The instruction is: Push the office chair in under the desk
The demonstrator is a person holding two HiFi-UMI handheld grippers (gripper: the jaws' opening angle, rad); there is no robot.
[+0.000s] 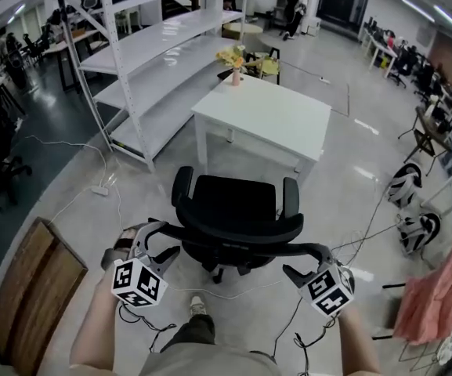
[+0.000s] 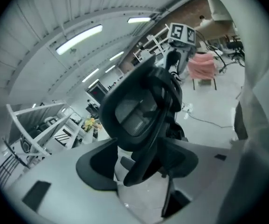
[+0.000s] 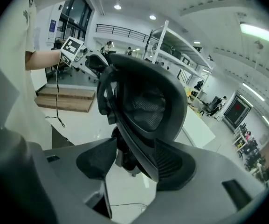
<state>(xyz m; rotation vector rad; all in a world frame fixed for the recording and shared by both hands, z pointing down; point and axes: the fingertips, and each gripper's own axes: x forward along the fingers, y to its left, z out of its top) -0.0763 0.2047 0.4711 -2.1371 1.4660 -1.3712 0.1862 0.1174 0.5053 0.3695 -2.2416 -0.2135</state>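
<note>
The left gripper (image 1: 165, 240) has its jaws spread wide, with the left end of the backrest (image 1: 237, 241) rim running between them; nothing is pinched. Pushing like this, the rim could slide off a pad and the gripper shoot past it, so the jaws probably need to close on the rim or be set squarely against it.

The office chair (image 1: 237, 210) stands well short of the white worktop (image 1: 265, 120), seat towards it and back towards the person. A thin white cable (image 1: 233, 292) lies on the floor beside the chair's base; a castor could catch on it and make the chair swerve. The armrests (image 1: 181, 188) may strike the worktop's edge if they sit too high, and a hard knock could topple the vase of flowers (image 1: 234, 65) at the far corner.

The right gripper (image 1: 304, 263) is likewise spread, the right end of the rim between its jaws and ungripped. If one side pushes harder than the other, the chair will likely swivel and run askew into a leg of the worktop
</note>
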